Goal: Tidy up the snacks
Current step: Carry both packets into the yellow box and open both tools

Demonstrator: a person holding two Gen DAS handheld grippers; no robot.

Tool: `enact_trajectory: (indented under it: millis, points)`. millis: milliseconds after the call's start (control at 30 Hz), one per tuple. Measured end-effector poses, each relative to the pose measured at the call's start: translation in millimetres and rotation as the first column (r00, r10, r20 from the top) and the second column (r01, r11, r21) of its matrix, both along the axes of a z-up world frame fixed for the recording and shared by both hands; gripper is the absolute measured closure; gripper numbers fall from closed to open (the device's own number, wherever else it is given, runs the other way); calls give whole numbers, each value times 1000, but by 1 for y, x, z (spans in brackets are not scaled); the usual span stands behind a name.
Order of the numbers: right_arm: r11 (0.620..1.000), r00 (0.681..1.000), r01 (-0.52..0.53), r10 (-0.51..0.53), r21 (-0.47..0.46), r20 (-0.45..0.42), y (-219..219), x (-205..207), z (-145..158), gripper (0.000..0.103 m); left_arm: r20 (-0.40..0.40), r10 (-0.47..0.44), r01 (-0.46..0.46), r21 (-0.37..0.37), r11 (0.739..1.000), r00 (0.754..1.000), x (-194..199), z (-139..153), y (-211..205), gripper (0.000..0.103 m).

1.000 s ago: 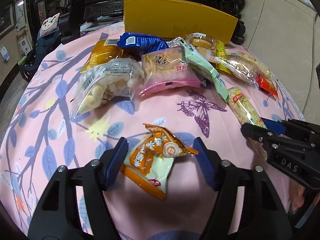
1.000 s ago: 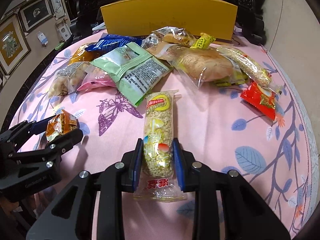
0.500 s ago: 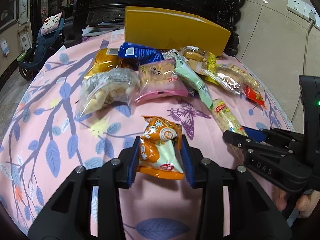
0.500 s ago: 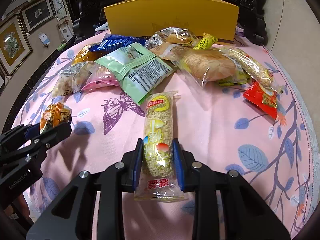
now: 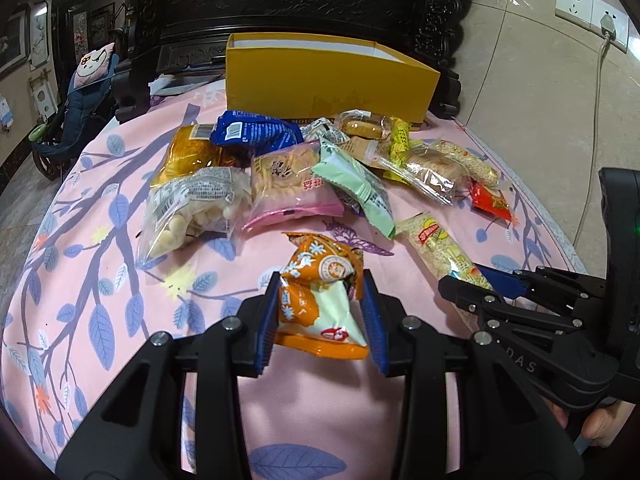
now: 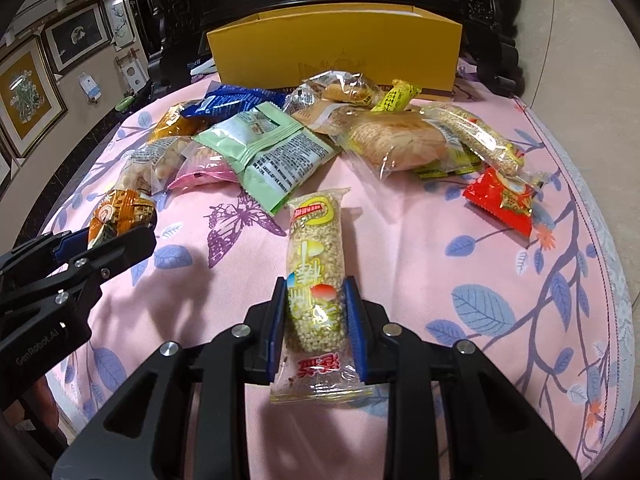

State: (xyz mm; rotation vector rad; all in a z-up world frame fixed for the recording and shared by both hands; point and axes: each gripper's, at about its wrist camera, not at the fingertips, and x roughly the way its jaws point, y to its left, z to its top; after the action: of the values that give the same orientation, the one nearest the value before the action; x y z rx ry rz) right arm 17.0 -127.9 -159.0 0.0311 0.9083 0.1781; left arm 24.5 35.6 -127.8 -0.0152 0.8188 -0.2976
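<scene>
A room with dark carved furniture and framed pictures on the wall surrounds a table (image 5: 100,240) covered in a pink cloth printed with leaves and butterflies. At its far edge, well ahead of both tongs, stands an open yellow box (image 5: 328,80), its mouth turned upward, probably so that the snacks can be dropped in from above.

Between the box and the tongs lies a loose heap of snacks (image 5: 304,168): a blue pack, a pink biscuit pack, a green pouch, a clear bag of small white balls and several clear-wrapped cakes, overlapping one another as if tipped out and not yet sorted. A red packet (image 6: 504,200) lies apart, ahead and to the right of the right tongs.

The right tongs (image 6: 316,320) are closed on a long puffed-rice bar (image 6: 316,272), gripped across its narrow width near the near end, so the rest sticks forward over the cloth. The left tongs (image 5: 320,312) are closed on a small orange packet (image 5: 320,292), squeezed at its sides so the wrapper bulges upward; it appears lifted clear of the cloth. Both seem ready to be carried to the box.
</scene>
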Motion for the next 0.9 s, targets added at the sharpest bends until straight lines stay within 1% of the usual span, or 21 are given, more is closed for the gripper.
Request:
enact_trajectory:
  millis: [267, 433, 567, 633, 733, 833, 900]
  points:
    - [1000, 999, -2, 1, 8, 43, -4, -9, 15, 75, 24, -15, 16, -8, 1000, 1000, -3, 11, -7, 65]
    - [1000, 998, 2, -3, 18, 66, -8, -9, 23, 75, 51, -20, 21, -11, 1000, 999, 0, 25, -11, 65]
    - [1000, 996, 4, -6, 26, 91, -13, -6, 36, 75, 77, -30, 31, -8, 999, 997, 8, 39, -16, 65]
    - [1000, 994, 4, -7, 27, 109, -15, 0, 45, 75, 93, -40, 41, -13, 999, 995, 20, 52, -20, 65]
    - [1000, 989, 9, -13, 30, 145, -22, 21, 65, 75, 88, -48, 53, -51, 997, 995, 48, 70, -25, 65]
    - [999, 983, 26, -31, 32, 183, -29, 59, 91, 75, 113, -27, 34, -62, 998, 993, 88, 97, -32, 65]
    - [999, 977, 38, -44, 33, 207, -33, 92, 110, 75, 142, -13, 23, -68, 997, 990, 117, 121, -38, 65]
